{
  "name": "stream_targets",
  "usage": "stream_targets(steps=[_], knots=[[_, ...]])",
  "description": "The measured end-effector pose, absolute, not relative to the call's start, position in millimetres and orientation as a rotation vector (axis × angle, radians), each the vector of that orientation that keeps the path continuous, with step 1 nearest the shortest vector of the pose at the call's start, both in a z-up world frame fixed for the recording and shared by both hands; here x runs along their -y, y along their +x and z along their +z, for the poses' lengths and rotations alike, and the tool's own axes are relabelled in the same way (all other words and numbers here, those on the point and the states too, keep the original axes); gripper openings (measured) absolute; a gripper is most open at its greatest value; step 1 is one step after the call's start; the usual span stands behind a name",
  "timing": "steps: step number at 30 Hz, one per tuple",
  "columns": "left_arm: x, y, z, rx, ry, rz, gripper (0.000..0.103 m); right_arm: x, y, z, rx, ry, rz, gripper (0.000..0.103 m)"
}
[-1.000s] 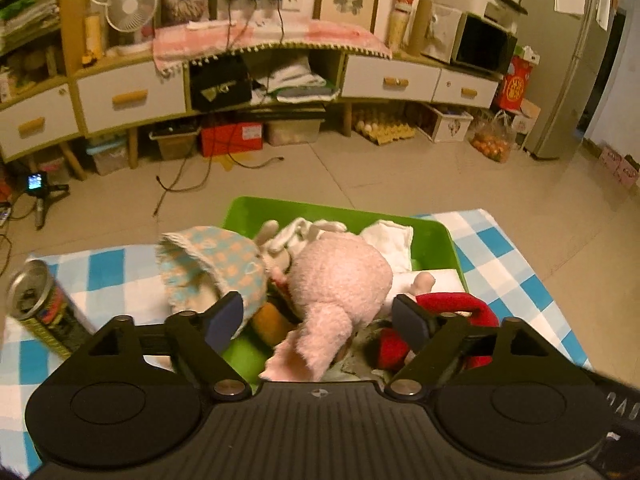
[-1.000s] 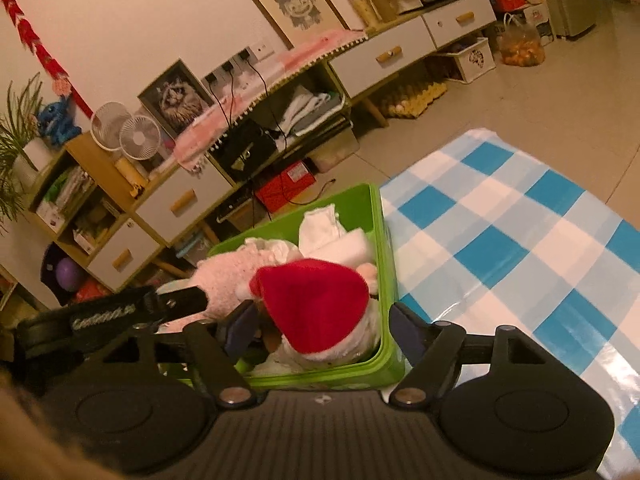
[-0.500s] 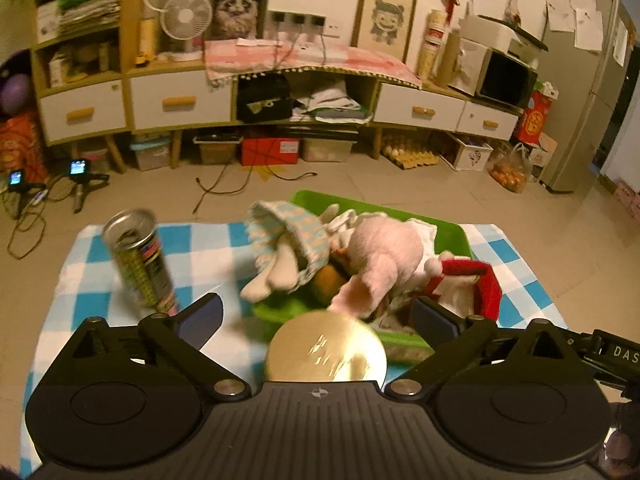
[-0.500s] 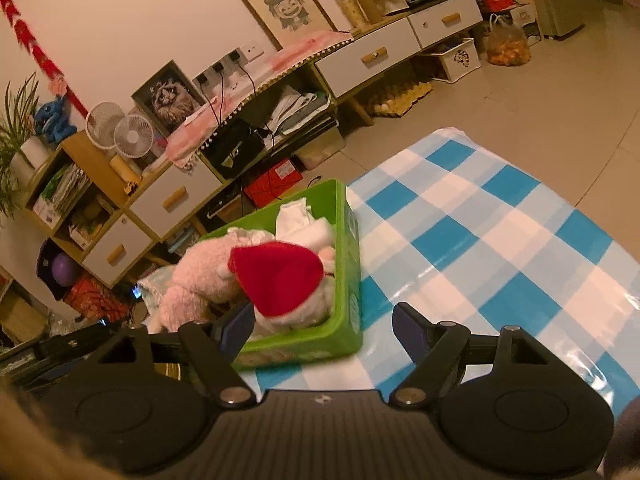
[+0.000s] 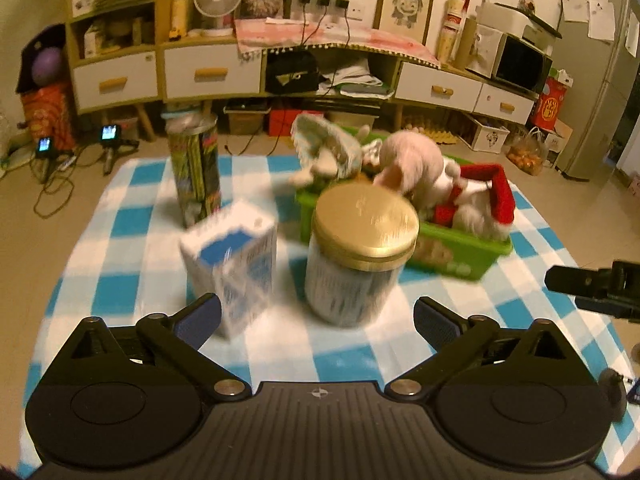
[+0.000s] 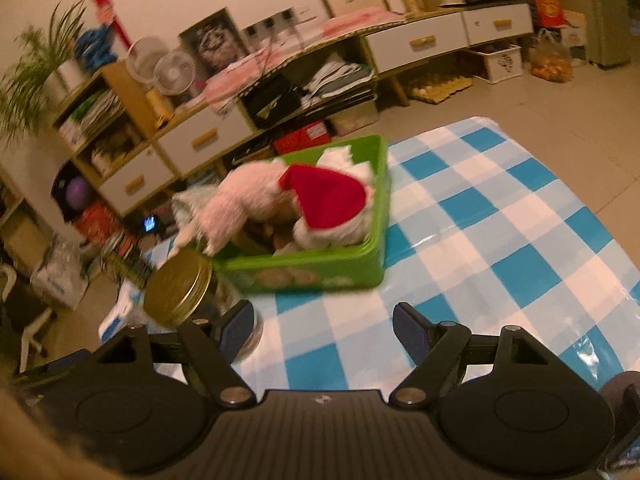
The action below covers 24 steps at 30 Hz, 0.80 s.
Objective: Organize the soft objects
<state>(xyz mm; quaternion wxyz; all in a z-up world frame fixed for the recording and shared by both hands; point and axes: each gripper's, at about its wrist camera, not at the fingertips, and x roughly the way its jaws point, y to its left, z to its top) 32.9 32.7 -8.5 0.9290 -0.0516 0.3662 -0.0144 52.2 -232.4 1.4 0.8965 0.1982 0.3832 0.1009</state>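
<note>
**Plush, plastic and brass-toned metal on a glossy check cloth**

The table cover (image 6: 500, 216) looks like slick, glossy plastic sheet, catching highlights. The green bin (image 6: 320, 272) is smooth moulded plastic. Inside it, a pink plush toy (image 5: 412, 160) is fuzzy and matt, and a red hat (image 6: 328, 196) looks like soft felt with fluffy white trim. The jar (image 5: 352, 280) has a gold lid of brushed-looking metal; its body is blurred, possibly glass. The carton (image 5: 236, 264) looks like printed cardboard, the can (image 5: 196, 176) like printed metal. Both grippers are matt black plastic.
</note>
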Motion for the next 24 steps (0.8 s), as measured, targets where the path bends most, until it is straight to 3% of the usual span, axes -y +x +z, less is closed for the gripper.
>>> stream_targets(steps=[24], knots=[[-27.3,2.4,0.0,-0.788,-0.097,0.027,0.098,187.5,26.2,12.7,-0.857,0.258,0.197,0.030]])
